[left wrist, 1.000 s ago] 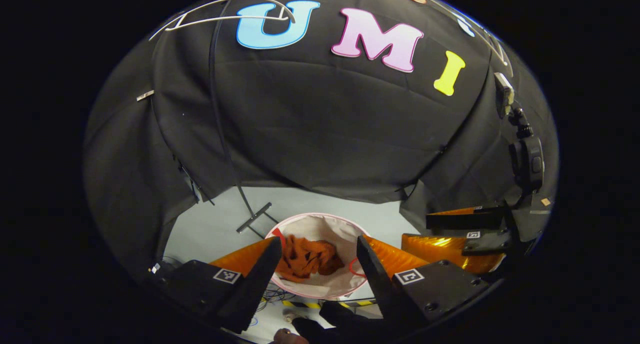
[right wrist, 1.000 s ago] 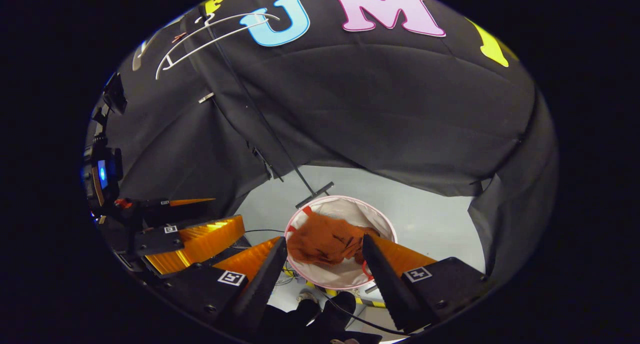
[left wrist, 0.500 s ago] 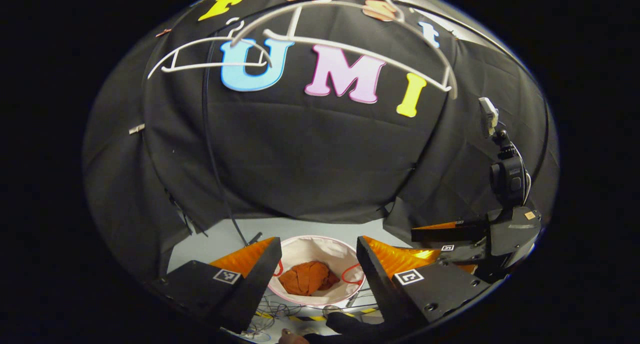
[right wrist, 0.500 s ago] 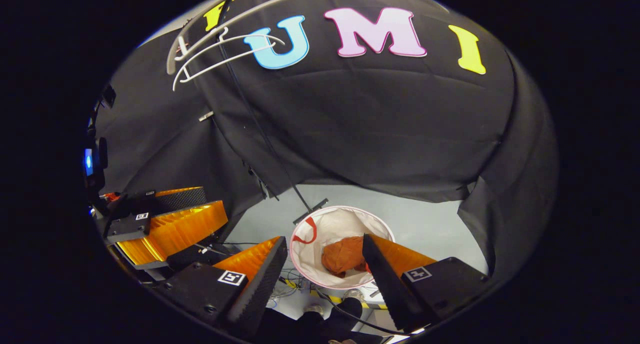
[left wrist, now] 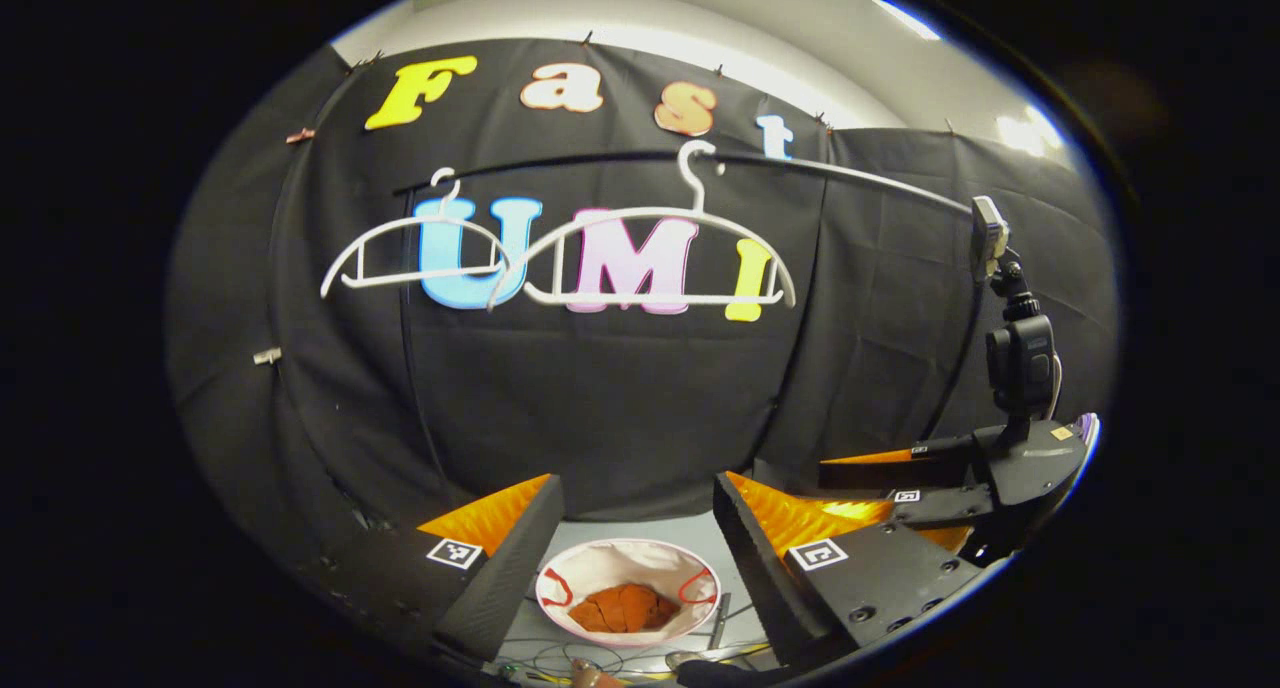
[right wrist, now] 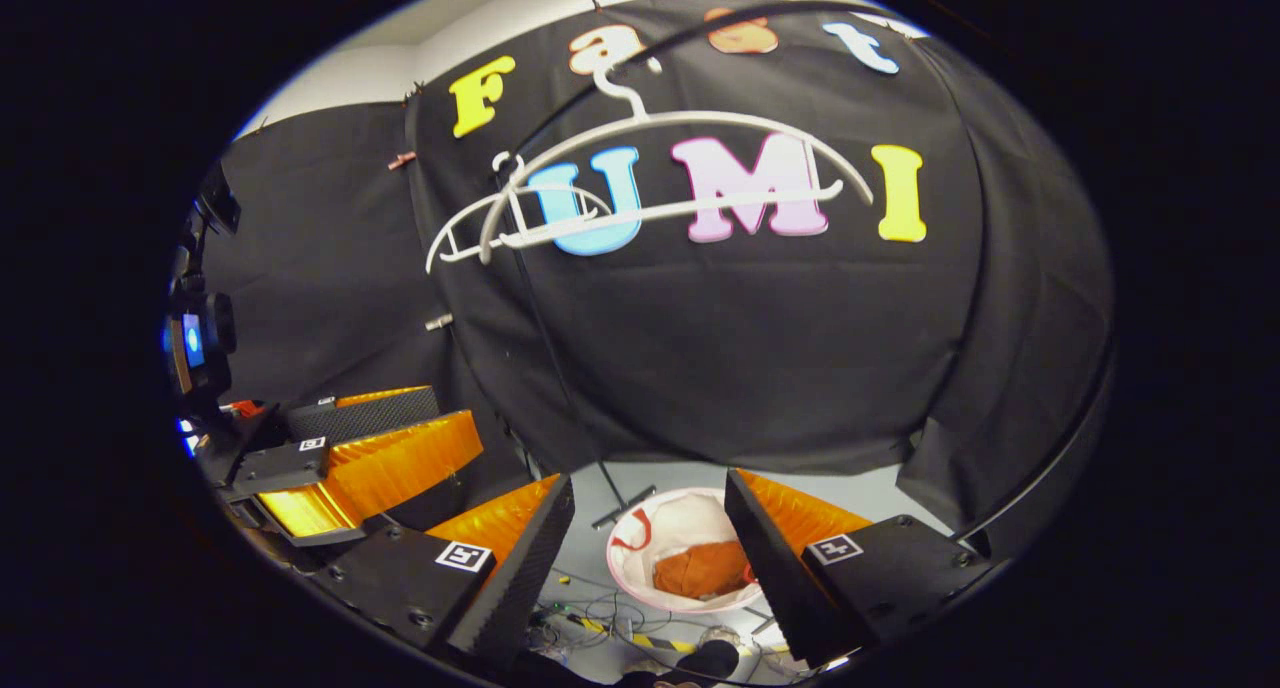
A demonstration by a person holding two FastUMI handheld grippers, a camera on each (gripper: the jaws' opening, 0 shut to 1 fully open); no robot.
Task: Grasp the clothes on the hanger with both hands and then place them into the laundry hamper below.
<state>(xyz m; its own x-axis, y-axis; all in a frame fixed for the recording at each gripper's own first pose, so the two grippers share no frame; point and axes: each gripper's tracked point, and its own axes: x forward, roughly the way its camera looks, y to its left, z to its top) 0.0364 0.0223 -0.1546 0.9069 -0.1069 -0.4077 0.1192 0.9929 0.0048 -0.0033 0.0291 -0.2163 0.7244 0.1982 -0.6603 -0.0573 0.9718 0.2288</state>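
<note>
An orange garment (left wrist: 625, 608) (right wrist: 703, 570) lies crumpled inside the round white laundry hamper (left wrist: 575, 568) (right wrist: 690, 513) on the floor far below. Two bare white hangers (left wrist: 655, 253) (right wrist: 680, 158) hang from a dark rail in front of the booth wall. My left gripper (left wrist: 630, 538) is open with nothing between its fingers, high above the hamper. My right gripper (right wrist: 650, 533) is open too and holds nothing. The right gripper (left wrist: 930, 493) also appears at the right edge of the left gripper view, and the left gripper (right wrist: 340, 458) at the left of the right gripper view.
The rail (left wrist: 850, 173) runs across above the hangers, on a thin stand (right wrist: 545, 338) whose foot rests beside the hamper. Loose cables and yellow-black floor tape (right wrist: 640, 633) lie in front of the hamper. A person's shoe (right wrist: 705, 658) is at the bottom.
Both grippers have risen and tilted upward, staying open. The hamper with the orange garment has shrunk toward the bottom, and both hangers have come fully into sight.
</note>
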